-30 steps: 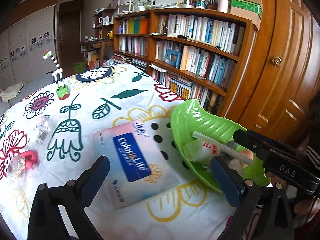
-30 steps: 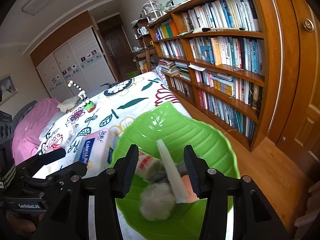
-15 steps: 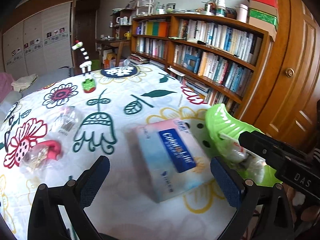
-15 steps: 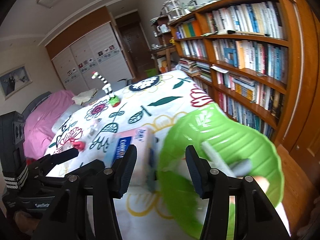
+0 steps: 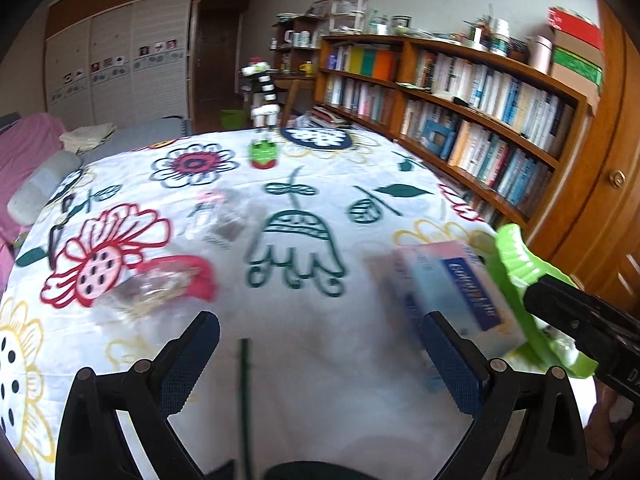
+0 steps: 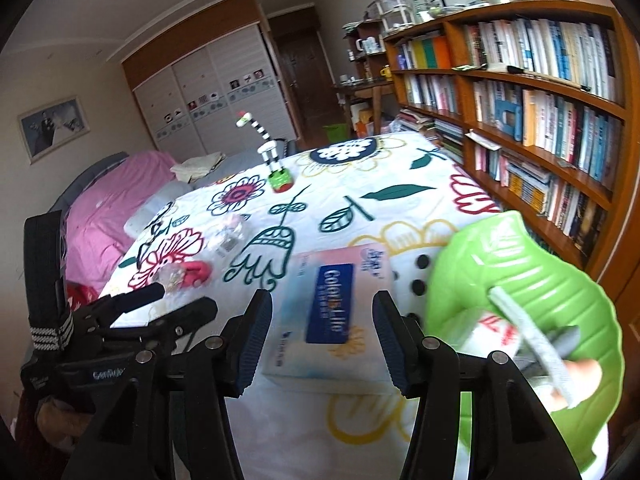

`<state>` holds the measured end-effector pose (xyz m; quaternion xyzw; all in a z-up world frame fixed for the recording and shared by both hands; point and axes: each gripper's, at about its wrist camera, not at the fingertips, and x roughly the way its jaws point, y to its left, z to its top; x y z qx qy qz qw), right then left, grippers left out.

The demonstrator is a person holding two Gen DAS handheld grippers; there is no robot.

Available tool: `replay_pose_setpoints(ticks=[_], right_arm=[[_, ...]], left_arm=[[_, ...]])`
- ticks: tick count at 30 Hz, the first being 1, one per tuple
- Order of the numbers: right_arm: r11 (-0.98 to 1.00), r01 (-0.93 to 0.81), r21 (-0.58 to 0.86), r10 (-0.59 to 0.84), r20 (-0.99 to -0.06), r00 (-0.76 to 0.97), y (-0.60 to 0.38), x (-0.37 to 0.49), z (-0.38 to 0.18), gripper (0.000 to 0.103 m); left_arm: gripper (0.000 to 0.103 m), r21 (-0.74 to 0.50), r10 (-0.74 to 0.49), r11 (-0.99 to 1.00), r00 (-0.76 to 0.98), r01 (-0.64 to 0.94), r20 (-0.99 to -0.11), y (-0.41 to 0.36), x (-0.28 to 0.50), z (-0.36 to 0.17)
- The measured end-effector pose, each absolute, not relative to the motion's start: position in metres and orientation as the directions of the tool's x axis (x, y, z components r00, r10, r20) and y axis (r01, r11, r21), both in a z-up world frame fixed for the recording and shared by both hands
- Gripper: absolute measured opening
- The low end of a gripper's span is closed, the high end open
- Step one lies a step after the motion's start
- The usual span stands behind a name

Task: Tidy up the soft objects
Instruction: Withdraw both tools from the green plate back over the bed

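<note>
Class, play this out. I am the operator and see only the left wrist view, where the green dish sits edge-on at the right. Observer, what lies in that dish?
Observer: The right wrist view looks into the green leaf dish. A pale grey strip lies across a white packet with red print.
Operator: Does the tissue pack touch the dish?
Observer: No. The tissue pack lies flat to its left, and black dots of the printed cloth show between them.
Operator: Is the right gripper holding anything?
Observer: No. The right gripper is open and empty, with the pack showing between its fingers.
</note>
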<state>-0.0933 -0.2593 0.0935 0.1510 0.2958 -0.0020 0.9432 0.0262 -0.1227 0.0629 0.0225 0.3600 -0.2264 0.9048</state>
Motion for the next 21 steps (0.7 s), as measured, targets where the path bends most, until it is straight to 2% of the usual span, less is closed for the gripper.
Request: replay_pose_setpoints(ticks=[8, 21], right_arm=[[0.966, 0.016, 0.256, 0.141, -0.582, 0.801, -0.223, -0.076, 0.090, 0.054], [0.970, -0.082, 0.229, 0.211, -0.625, 0.751, -0.177, -0.054, 0.077, 0.054]], left_arm=[[0.103, -0.112, -0.320, 0.935, 0.668, 0.336, -0.672, -0.078, 0.046, 0.055], [0.103, -0.017, -0.203, 0.964, 0.691, 0.266, -0.694, -0.039, 0.089, 0.038]])
